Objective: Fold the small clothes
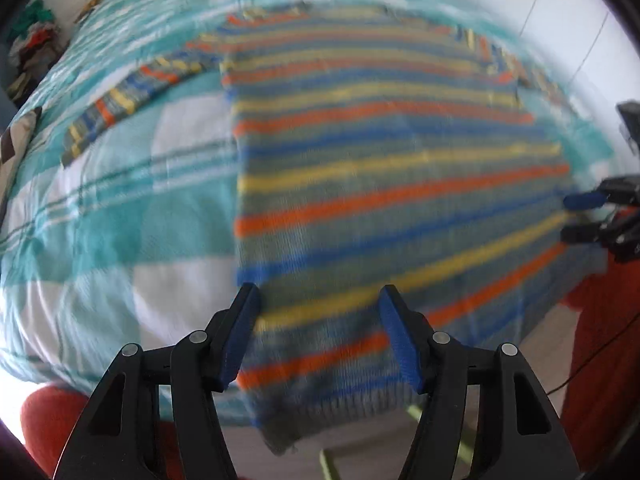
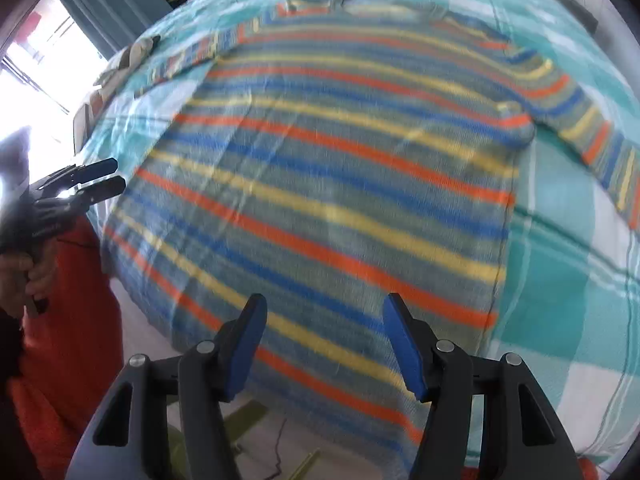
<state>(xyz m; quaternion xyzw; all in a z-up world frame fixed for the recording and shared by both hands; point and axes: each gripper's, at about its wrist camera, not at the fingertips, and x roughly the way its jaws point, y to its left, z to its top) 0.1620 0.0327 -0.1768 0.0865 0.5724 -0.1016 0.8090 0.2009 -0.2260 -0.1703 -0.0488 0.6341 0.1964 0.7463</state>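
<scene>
Left wrist view looks down on a striped sweater (image 1: 380, 168) spread flat on a bed (image 1: 100, 216) covered in a teal and white checked cover. The sweater has bands of orange, yellow, blue and grey-green, and both sleeves stretch out sideways from the shoulders. Its hem hangs over the near edge of the bed. The left gripper (image 1: 320, 336) hovers above the hem near the sweater's left side edge, its blue-padded jaws spread apart with nothing clamped between them; the knit lies below them, not pinched. At the right edge of this view the right gripper (image 1: 580, 216) shows from the side, its two blue tips parted a little over the sweater's other lower corner.

From the right wrist view the right gripper (image 2: 324, 340) likewise hangs released over the hem, its pads clear of the cloth. The left gripper (image 2: 104, 178) appears at the far left, held by a hand (image 2: 24, 276), beside an orange garment (image 2: 68, 320) the person is wearing. A pile of clothes (image 1: 32, 48) sits beyond the far corner of the bed. Both pictures are smeared by motion blur, and no brand, label or writing can be read anywhere.
</scene>
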